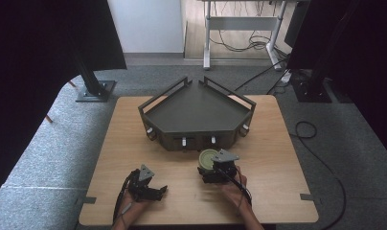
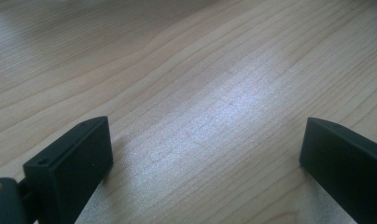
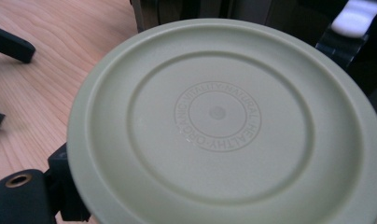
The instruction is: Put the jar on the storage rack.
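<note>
A round container with a pale green lid (image 1: 207, 156) stands on the wooden table just in front of the dark grey angular tray (image 1: 196, 108). My right gripper (image 1: 210, 166) is shut on it from the near side, held by a hand. The right gripper view looks down on the embossed lid (image 3: 217, 114), which hides most of the jaws, with one black finger (image 3: 23, 196) at the bottom left. My left gripper (image 1: 159, 191) lies low at the front left, open, jaws wide apart over bare wood (image 2: 205, 154).
The tray has raised rails and white knobs (image 1: 184, 142) on its front wall. The table's front edge (image 1: 196, 221) is close behind both hands. Cables (image 1: 325, 167) trail on the grey carpet at the right. The left gripper's fingers (image 3: 9, 44) show in the right gripper view.
</note>
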`<action>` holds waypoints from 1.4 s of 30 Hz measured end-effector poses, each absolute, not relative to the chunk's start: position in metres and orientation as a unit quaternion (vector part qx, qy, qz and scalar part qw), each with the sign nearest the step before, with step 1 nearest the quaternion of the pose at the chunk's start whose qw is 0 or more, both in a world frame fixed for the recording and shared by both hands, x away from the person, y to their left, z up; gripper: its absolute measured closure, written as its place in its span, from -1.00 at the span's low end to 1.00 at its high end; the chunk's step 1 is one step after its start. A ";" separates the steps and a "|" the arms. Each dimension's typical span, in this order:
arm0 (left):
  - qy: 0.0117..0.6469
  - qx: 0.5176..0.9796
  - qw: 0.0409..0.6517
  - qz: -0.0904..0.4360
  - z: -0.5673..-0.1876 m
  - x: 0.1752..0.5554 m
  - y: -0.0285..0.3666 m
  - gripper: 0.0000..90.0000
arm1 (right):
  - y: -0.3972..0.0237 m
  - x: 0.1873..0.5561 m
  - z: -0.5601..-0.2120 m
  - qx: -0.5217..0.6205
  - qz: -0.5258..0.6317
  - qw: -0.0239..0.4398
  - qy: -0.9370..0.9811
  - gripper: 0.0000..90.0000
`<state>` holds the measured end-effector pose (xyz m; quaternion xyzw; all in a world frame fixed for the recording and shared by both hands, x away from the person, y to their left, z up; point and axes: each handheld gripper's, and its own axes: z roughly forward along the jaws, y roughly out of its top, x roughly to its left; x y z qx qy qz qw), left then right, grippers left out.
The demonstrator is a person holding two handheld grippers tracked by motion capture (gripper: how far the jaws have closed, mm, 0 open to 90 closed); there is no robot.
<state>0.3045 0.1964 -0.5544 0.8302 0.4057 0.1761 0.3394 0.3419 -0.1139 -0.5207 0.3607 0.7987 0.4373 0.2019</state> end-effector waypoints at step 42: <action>0.404 0.831 0.339 0.177 -0.554 0.305 0.196 -0.95 | -0.118 0.352 -0.456 0.355 0.454 0.180 0.797 -0.79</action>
